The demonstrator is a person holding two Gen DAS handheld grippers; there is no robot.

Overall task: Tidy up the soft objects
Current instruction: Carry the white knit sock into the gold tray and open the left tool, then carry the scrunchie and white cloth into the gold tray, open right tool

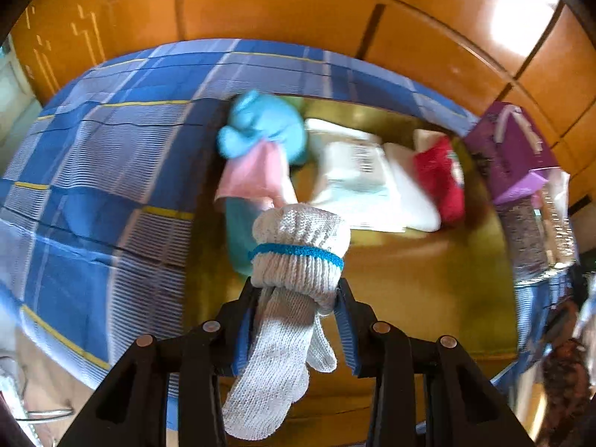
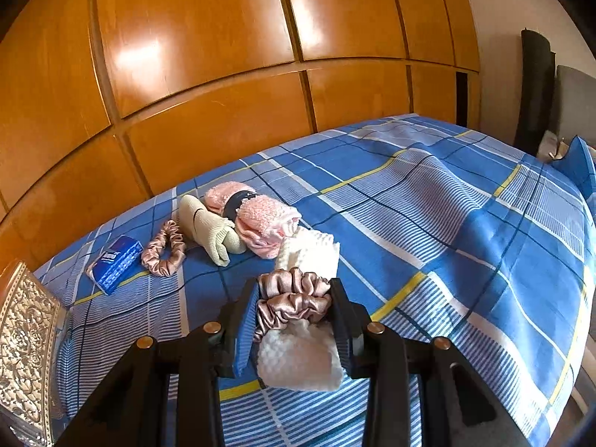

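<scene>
My left gripper (image 1: 300,290) is shut on a white knitted glove bundle with a blue band (image 1: 298,260), held above an olive-green tray (image 1: 409,279) on the bed. The tray holds a light blue cloth (image 1: 260,130), a pink cloth (image 1: 253,175), white folded items (image 1: 365,182) and a red cloth (image 1: 439,182). My right gripper (image 2: 294,298) is shut on a white waffle cloth rolled inside a dusty-pink satin scrunchie (image 2: 294,298). Further back lie a second pink scrunchie (image 2: 164,253), cream socks (image 2: 208,227) and a rolled pink towel with a dark band (image 2: 253,216).
A blue plaid bedspread (image 2: 447,223) covers the bed. Orange wooden wardrobe doors (image 2: 205,74) stand behind it. A blue tissue pack (image 2: 113,262) lies at the left. An embossed silver box (image 2: 26,346) sits at the left edge. A purple bag (image 1: 514,149) stands right of the tray.
</scene>
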